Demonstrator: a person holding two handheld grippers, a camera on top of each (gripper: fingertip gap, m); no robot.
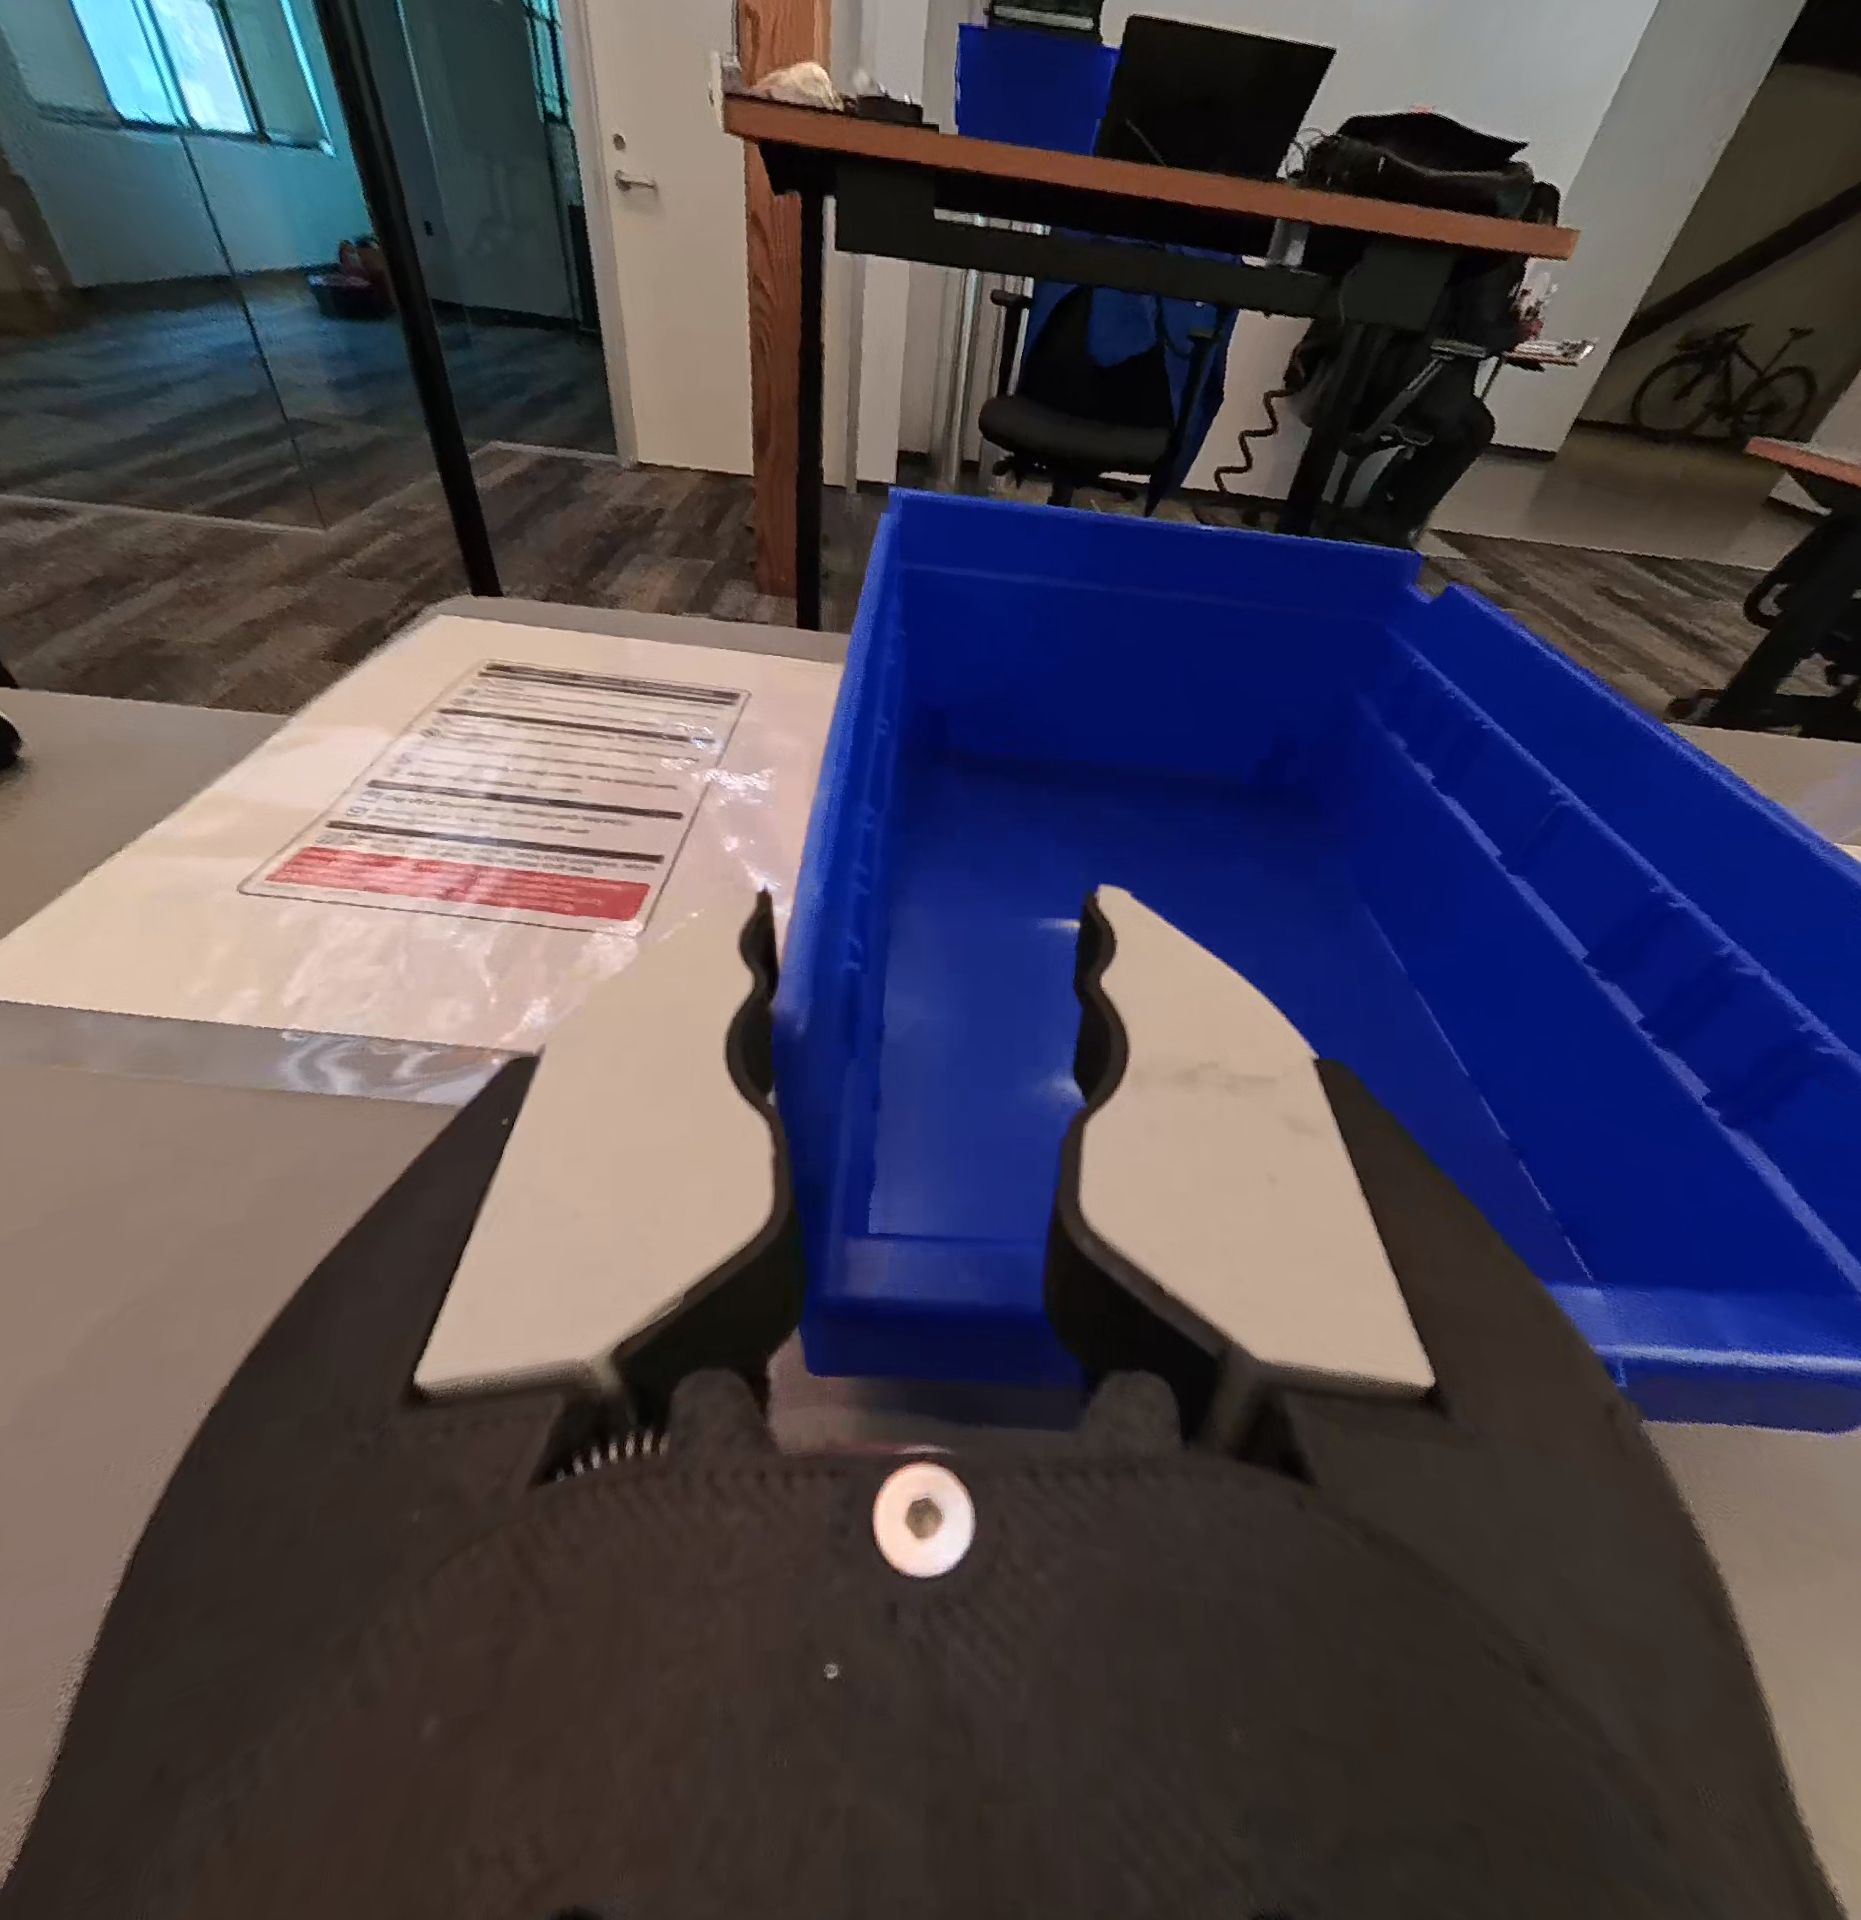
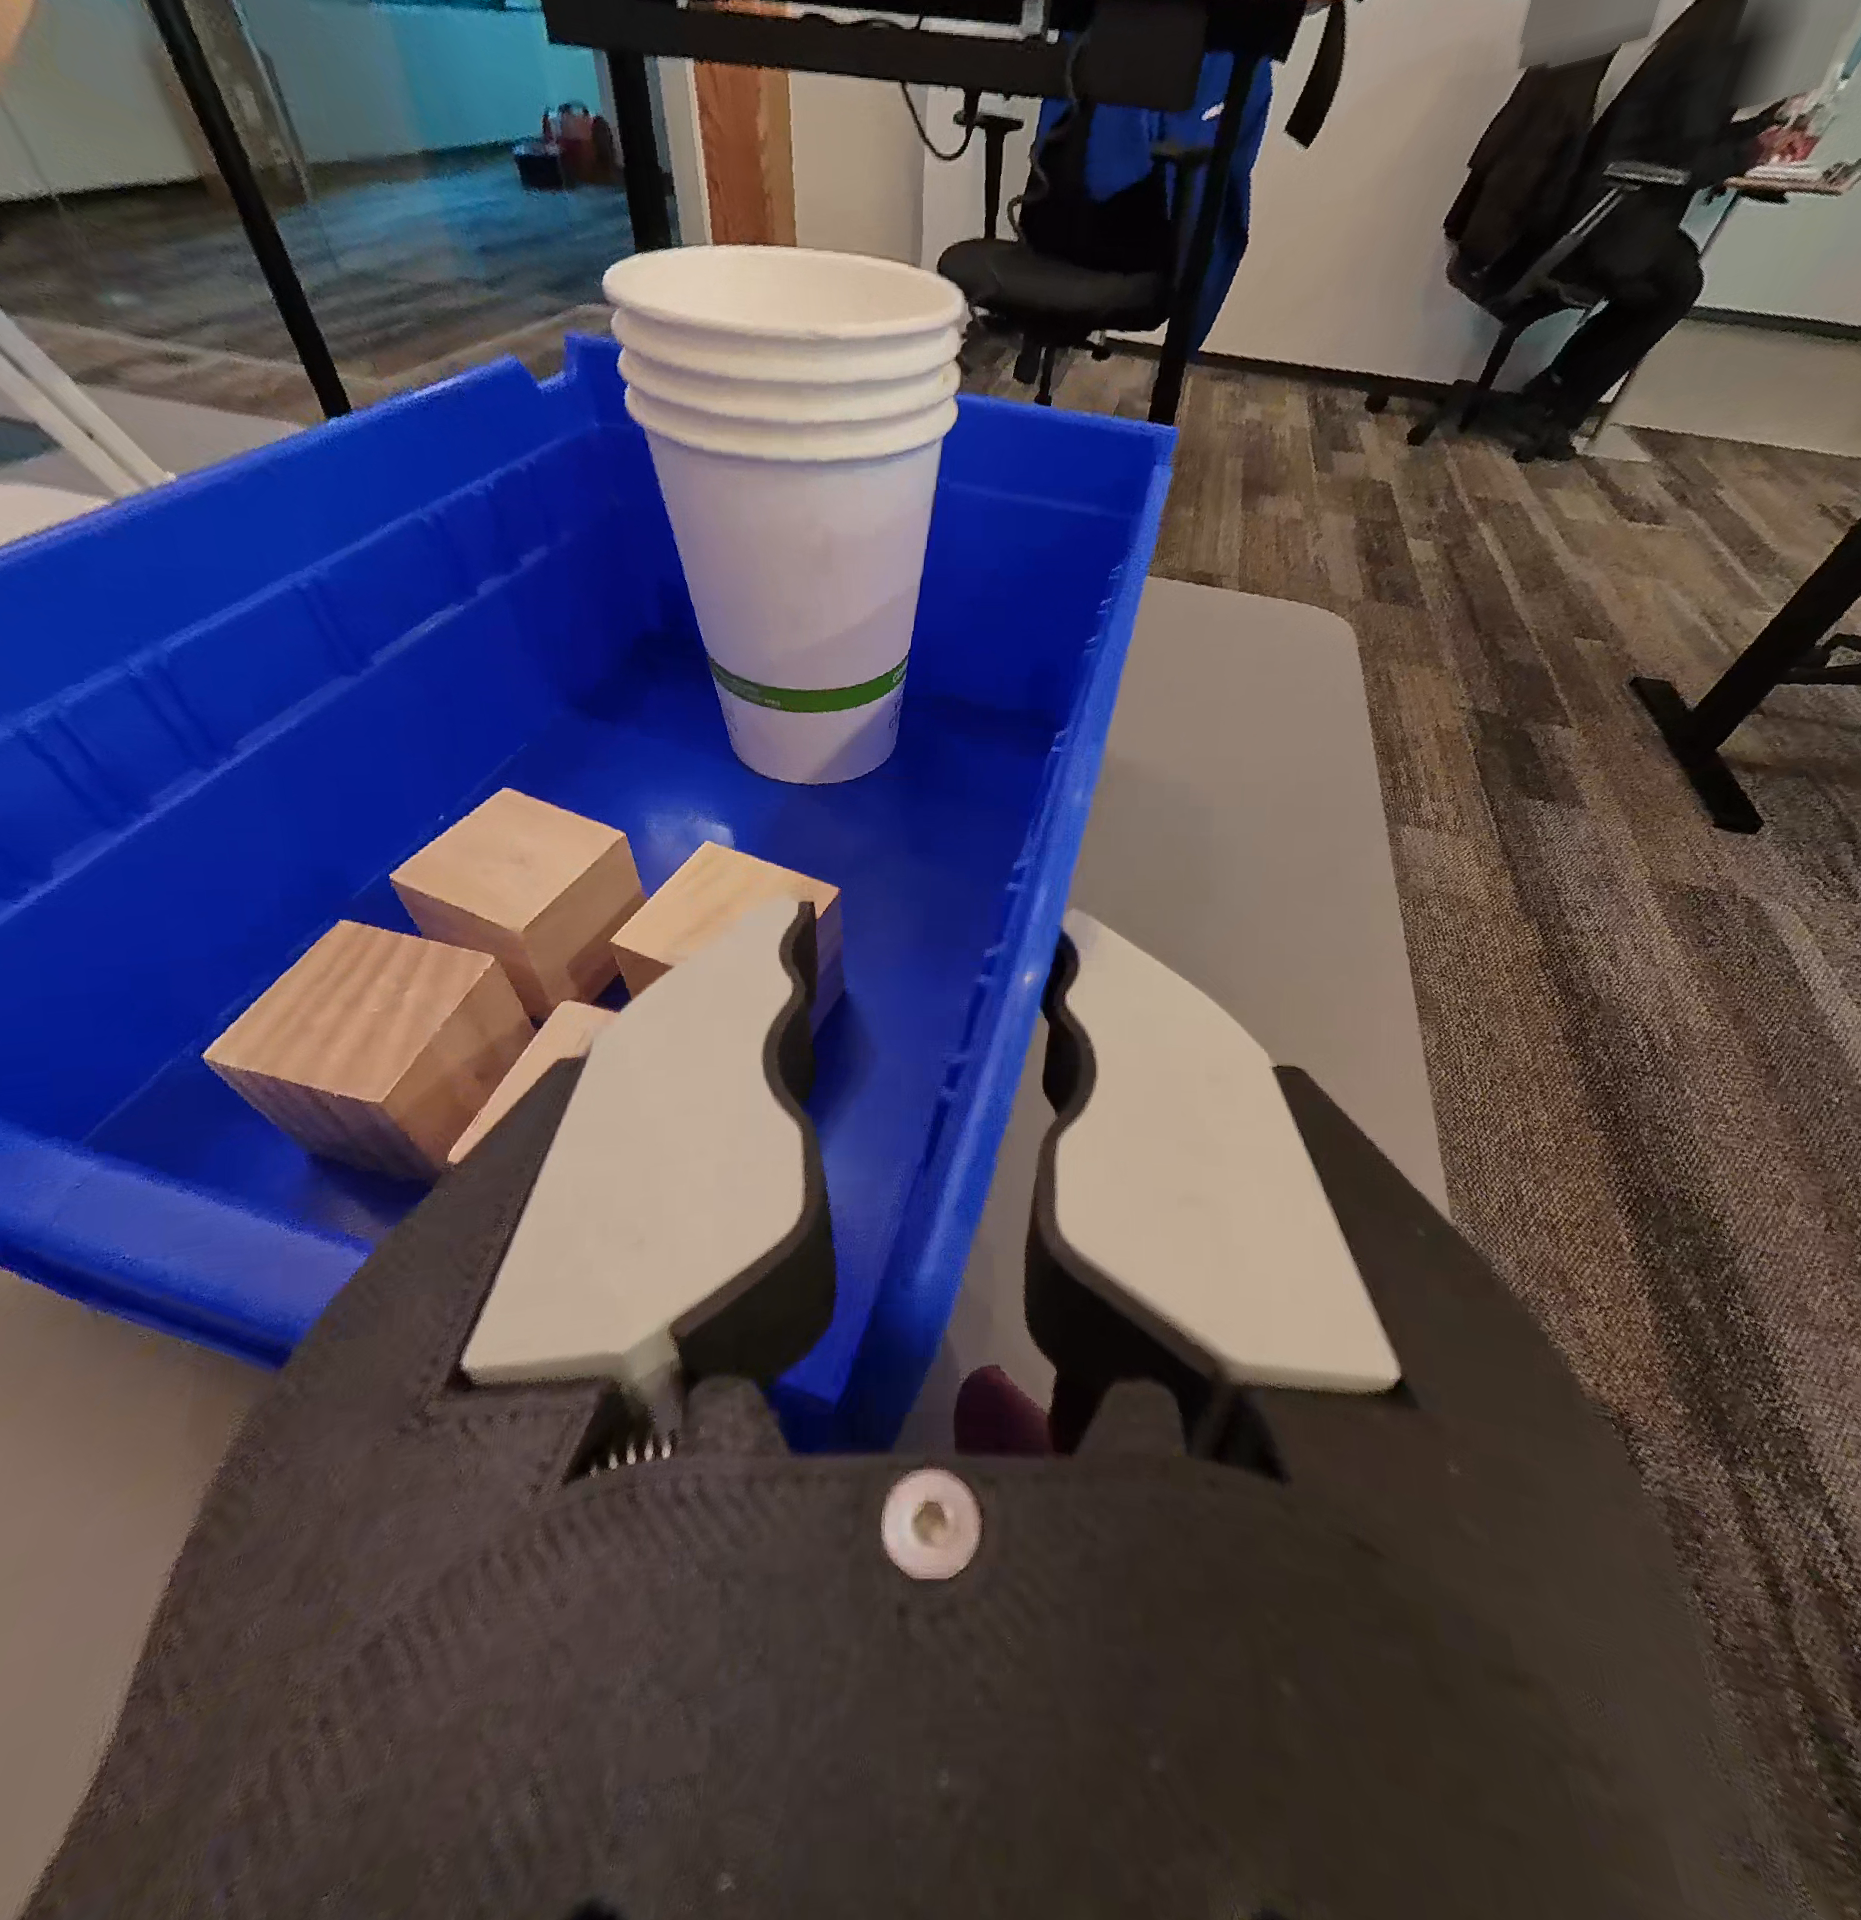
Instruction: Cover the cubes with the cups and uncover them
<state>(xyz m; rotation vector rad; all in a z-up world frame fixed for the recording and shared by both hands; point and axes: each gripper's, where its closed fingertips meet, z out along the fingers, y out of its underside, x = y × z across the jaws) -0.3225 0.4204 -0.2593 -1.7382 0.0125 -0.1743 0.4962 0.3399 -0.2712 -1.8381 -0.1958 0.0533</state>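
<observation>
A: How far along is this?

B: By my reading, nothing has begun. The paper cups [image 2: 791, 499] are nested in one upright stack, mouths up, standing on the floor of the blue bin [image 2: 282, 665] toward its far end. No cup has been separated or turned over.

A: And the cubes?

B: The wooden cubes [image 2: 469, 977] sit in a loose cluster nearer the camera in that same bin, some touching. I count at least three clearly, with a fourth partly hidden behind the gripper finger. None is covered.

A: What are the grippers doing?

B: The right gripper [image 2: 931, 956] hovers with its jaws apart and nothing between them; it straddles the bin's right wall, one finger over the inside near the cubes, the other over the grey tabletop [image 2: 1217, 790]. The left gripper [image 1: 931, 925] is likewise spread and empty, held above the near left part of a blue bin [image 1: 1113, 665] whose visible floor is bare. I cannot tell whether that is the other end of the same bin or a second one.

A: So what is left?

B: Everything, I judge: pull a cup off the stack, invert it over a cube, repeat for the others, then lift the cups away. The tight nesting may make separating one cup the fiddly part.

A: Anything else about?

B: A laminated sheet [image 1: 510, 790] lies on the tabletop left of the bin.
</observation>
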